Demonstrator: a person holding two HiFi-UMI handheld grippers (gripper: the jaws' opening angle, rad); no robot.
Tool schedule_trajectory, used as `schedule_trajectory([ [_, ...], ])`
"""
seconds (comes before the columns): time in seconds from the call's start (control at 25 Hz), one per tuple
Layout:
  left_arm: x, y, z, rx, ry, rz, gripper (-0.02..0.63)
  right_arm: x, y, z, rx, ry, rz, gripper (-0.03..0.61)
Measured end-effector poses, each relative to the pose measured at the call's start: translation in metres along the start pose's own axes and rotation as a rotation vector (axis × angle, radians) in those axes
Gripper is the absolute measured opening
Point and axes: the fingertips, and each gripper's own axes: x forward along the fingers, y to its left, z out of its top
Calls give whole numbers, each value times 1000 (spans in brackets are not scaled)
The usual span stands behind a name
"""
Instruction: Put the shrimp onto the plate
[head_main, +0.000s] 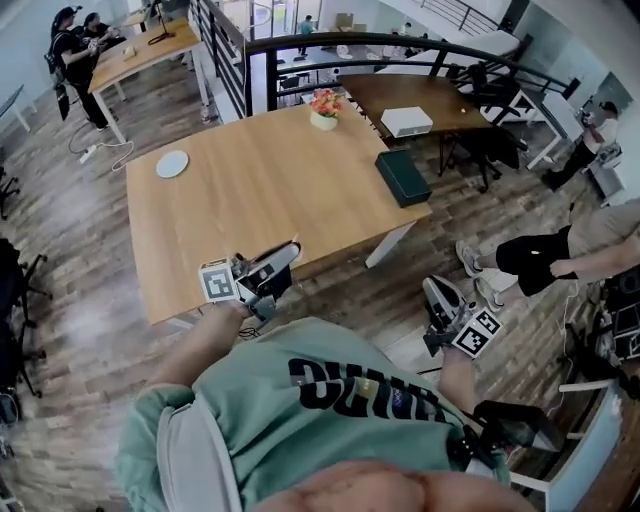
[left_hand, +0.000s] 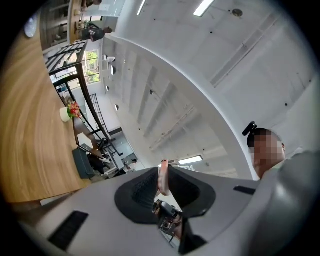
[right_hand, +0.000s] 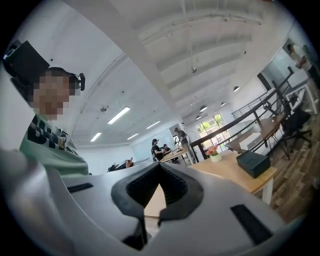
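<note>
left gripper clenched on the small pale-pink shrimp — carried clear of the light wooden tabletop | round white plate sat well apart, far-left | right gripper closed, empty — probably just parked out of the way

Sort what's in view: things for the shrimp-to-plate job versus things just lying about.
Job:
- shrimp, clamped in the left tool
- white plate, on the wooden table

Lying about:
- flower pot
- dark box
- white box
</note>
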Motion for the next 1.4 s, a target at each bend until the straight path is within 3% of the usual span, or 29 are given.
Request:
schedule_trajectory([
  [0.2,-2,8,4,40,-50,73,66,31,-31,-7,43,36,94,8],
  [0.48,-38,44,52,53,-139,114,66,116,-39,-11,22,106,179,8],
  [0.96,-89,135,220,67,-225,35,66,320,-38,21,-73,205,201,8],
  [1.12,-129,159,248,91,-304,93,66,395,-29,-3,-89,326,331,8],
  [1.28,-164,158,259,102,-365,168,66,442,-15,-13,-59,375,433,8],
  [1.4,-185,160,257,121,-434,274,66,472,-19,-23,-29,409,532,8],
])
